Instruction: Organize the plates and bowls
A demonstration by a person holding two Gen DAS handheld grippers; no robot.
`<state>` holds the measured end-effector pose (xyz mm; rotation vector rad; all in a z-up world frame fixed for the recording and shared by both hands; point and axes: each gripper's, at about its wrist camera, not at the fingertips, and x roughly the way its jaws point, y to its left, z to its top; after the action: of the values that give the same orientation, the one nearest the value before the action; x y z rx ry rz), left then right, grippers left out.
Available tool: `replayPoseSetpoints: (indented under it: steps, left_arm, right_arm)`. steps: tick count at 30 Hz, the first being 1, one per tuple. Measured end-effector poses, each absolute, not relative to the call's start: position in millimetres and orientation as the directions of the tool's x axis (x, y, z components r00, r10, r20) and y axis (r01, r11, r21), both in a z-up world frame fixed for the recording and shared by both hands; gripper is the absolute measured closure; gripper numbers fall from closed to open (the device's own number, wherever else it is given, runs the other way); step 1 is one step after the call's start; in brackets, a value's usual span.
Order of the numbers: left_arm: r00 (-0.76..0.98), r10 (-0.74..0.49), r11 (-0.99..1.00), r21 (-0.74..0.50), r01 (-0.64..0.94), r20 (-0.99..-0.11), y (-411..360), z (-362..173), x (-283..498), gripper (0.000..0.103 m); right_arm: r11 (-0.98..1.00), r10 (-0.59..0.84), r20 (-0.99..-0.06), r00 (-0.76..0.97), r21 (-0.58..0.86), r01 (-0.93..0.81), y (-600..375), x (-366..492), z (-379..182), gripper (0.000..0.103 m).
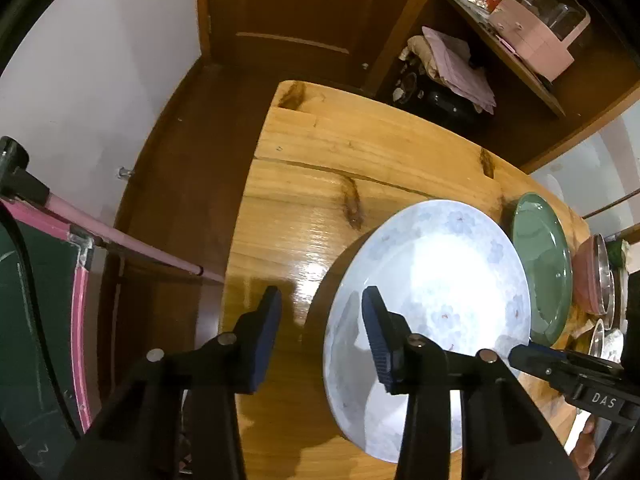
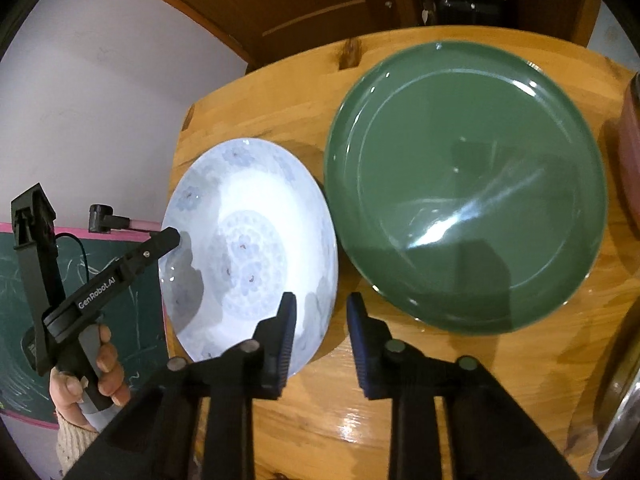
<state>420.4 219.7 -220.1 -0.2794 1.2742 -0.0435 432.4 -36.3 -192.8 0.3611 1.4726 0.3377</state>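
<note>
A pale blue flowered plate [image 1: 432,280] lies right way up on the wooden tabletop [image 1: 320,152], near its left edge, its hollow facing up. A round plate has no long axis to speak of; in both fisheye views it only looks oval. Just beside it, on its right, sits a larger green plate [image 2: 464,184], also face up. In the right wrist view their rims come very close, and whether they touch cannot be told.

The left claw [image 1: 320,320] points steeply down at the flowered plate's left rim. Its fingers stand apart and straddle that rim: the left finger [image 1: 264,340] is over bare wood outside the plate, the right finger over the plate's inside. The pads do not press on the rim.

The right claw [image 2: 320,332] points steeply down at the flowered plate's right rim. Its fingers are also apart, the left one over the plate's inner edge, the right one over the wood in the narrow space before the green plate. No squeeze on the rim shows here either.

In the right wrist view a hand [image 2: 96,376] with a knitted cuff grips the left tool's handle. At the tabletop's right end a pink dish [image 1: 588,280] and metal dishes [image 1: 606,280] stand crowded together. A chalkboard [image 2: 24,320] with a pink frame is off the left side.
</note>
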Motion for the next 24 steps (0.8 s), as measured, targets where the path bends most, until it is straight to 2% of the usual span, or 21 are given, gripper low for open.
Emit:
replayPoseSetpoints:
  steps: [11,13,24]
  left_arm:
    - [0.251,-0.259,0.954,-0.288,-0.085,-0.933,217,-229,422,0.092]
    - [0.252,-0.258,0.956,-0.284,-0.074,-0.933,216,-228,421,0.092]
    - [0.224,-0.26,0.96,-0.277,-0.049,-0.939,209,-223,399,0.095]
  right_arm:
    - [0.916,0.401,-0.913,0.072,0.401,-0.016,-28,437,-201,0.093]
    - [0.918,0.398,-0.914,0.076,0.397,-0.022,-26,437,-202,0.095]
    - [0.919,0.393,-0.917,0.062,0.391,-0.048,-36,426,-200,0.095]
